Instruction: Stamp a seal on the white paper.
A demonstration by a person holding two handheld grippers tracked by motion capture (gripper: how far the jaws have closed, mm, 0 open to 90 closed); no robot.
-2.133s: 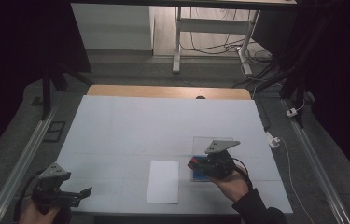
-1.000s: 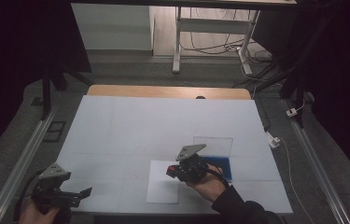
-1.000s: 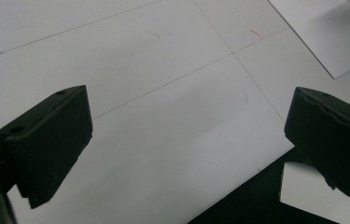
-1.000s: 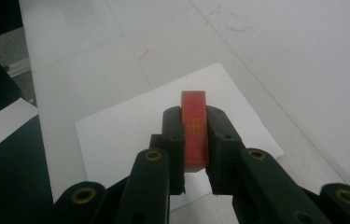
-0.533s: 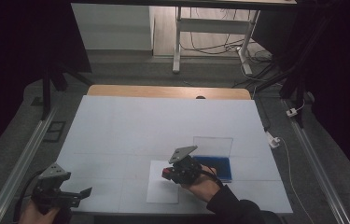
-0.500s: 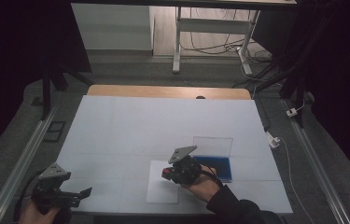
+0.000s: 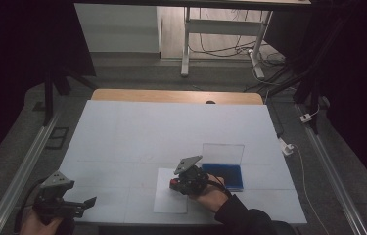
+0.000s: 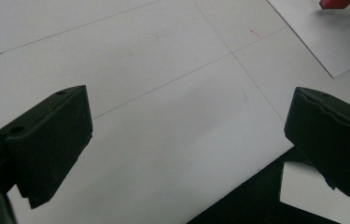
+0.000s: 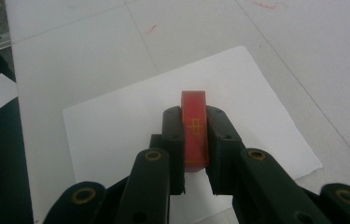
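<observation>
In the lower middle of the high view, the right gripper is held over a white rectangular sheet of paper that lies flat on the large white table surface. Its jaws are clamped on a thin red block with a yellow mark on its narrow face; in the right gripper view this block stands on edge between the two black jaws at the centre of the frame, with the white sheet spread beneath and beyond it. In the high view the red block shows as a small red spot at the gripper's front, over the sheet's upper right part.

Just right of the right hand, a blue shallow tray with a clear upright lid rests on the table, near the sheet but apart from it.

In the lower left corner of the high view, the left gripper is held at the table's near edge, well apart from the sheet. The left gripper view shows its two black jaws spread wide with bare table between them; the sheet's corner and a bit of the red block sit at the upper right of that frame.
</observation>
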